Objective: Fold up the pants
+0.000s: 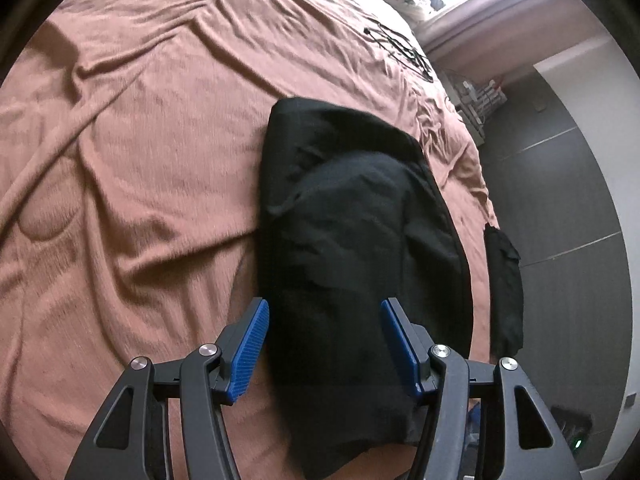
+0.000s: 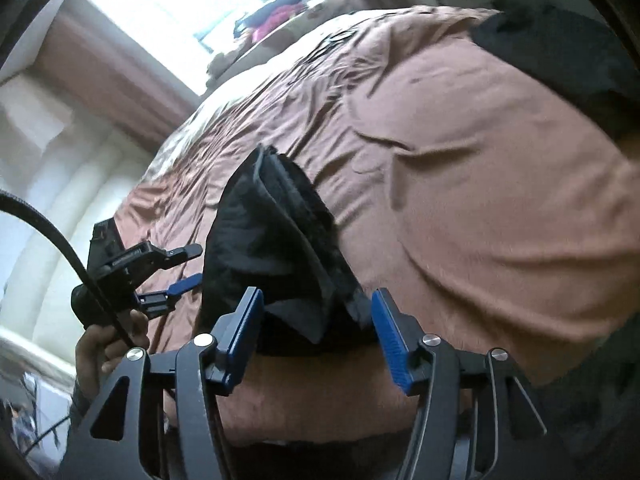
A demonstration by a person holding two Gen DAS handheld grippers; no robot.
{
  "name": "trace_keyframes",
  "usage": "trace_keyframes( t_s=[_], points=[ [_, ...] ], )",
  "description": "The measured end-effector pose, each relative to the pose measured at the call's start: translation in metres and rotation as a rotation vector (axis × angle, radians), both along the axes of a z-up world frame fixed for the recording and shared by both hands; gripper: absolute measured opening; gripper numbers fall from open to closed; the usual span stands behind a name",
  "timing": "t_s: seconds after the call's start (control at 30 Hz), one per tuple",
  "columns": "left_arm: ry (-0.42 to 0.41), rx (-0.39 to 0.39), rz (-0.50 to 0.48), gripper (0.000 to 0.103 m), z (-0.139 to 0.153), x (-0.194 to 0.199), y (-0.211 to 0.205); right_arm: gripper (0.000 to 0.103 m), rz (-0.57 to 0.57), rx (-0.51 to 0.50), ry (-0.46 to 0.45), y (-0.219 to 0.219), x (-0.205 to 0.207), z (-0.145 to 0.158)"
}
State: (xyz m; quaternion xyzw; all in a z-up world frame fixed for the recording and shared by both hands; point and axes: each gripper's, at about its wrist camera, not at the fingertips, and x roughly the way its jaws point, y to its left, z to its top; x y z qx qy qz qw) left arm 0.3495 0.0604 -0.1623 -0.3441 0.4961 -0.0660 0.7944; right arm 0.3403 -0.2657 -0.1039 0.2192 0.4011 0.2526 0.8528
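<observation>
Left gripper (image 1: 325, 320): jaws spread wide, blue pads (image 1: 251, 350) well apart, nothing clamped. The black pants (image 1: 352, 240) lie directly ahead of it on the brown bedsheet (image 1: 140, 160), already folded into a compact bundle. The bundle's near end passes between and under the two fingers; whether cloth touches either pad cannot be told. An upper layer of fabric sits doubled over the lower one, its rounded edge just ahead of the fingertips.

To the right of the left gripper, a second dark cloth item (image 1: 505, 292) hangs at the bed edge, apart from the pants. Further ahead and right, black cables (image 1: 404, 46) lie on the sheet. Grey floor (image 1: 560, 200) beyond the bed on the right.

Right gripper (image 2: 318, 314): jaws also apart, empty. The pants (image 2: 272, 240) sit just ahead of and between its fingers, seen edge-on with stacked folded layers showing at the far end. The near corner of the bundle dips between the pads; contact not determinable.

To the left of the right gripper, the left gripper (image 2: 188, 268) appears in side view, fingers parted, held by the person's left hand (image 2: 108, 344), with a black cable (image 2: 60, 248) running across it. A window (image 2: 192, 4) is ahead and left. The sheet (image 2: 480, 180) is wrinkled, blurred on the right.
</observation>
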Motion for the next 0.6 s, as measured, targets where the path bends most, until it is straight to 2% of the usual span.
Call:
trace_keyframes(
  t_s=[0.1,0.23,0.4,0.53,0.6],
  points=[
    [0.001,-0.003,-0.007,0.06,-0.003,-0.003,-0.005,0.055,0.085,-0.023,-0.014,0.006,0.021,0.006],
    [0.012,-0.017,0.0,0.06,-0.008,-0.005,-0.007,0.056,0.23,-0.044,0.012,0.023,0.056,0.001],
    [0.019,-0.043,0.021,0.06,-0.012,-0.011,-0.004,0.056,0.299,-0.052,0.065,0.034,0.104,-0.013],
    [0.02,-0.066,0.058,0.06,-0.014,-0.015,0.002,0.056,0.406,0.013,0.15,0.041,0.138,-0.029],
    [0.023,-0.084,0.081,0.06,-0.015,-0.015,0.005,0.056,0.42,0.019,0.168,0.044,0.149,-0.036]
  ],
)
